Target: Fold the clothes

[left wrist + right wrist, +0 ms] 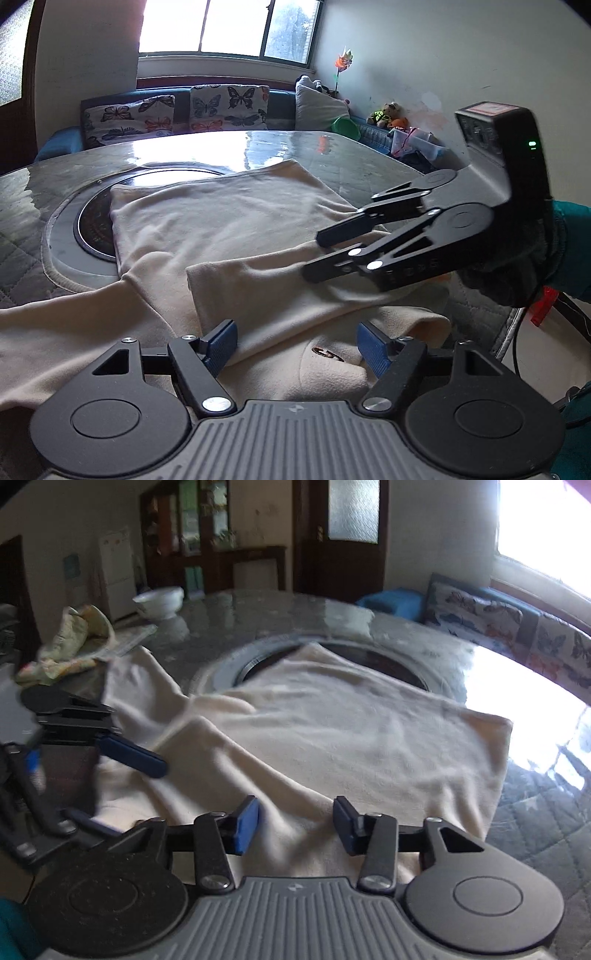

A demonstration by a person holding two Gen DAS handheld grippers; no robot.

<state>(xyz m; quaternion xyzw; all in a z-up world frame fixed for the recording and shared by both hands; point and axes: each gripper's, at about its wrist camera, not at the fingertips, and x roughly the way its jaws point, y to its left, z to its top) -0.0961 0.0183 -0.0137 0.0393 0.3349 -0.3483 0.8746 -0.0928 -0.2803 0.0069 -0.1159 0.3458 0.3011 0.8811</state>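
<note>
A cream long-sleeved top (229, 221) lies spread on the table, with one sleeve (258, 291) folded across its body; it fills the middle of the right wrist view (351, 738). My left gripper (297, 343) is open just above the collar end, near a small dark logo (327, 353). My right gripper (295, 829) is open and empty, low over the garment's near edge. In the left wrist view the right gripper (314, 254) hovers over the folded sleeve. In the right wrist view the left gripper (147, 762) sits at the left.
The table (351, 162) has a glossy quilted cover and a round dark inset (92, 229) partly under the top. A white bowl (159, 600) and a crumpled patterned cloth (70, 642) lie on its far left. A bench with butterfly cushions (229, 107) stands behind.
</note>
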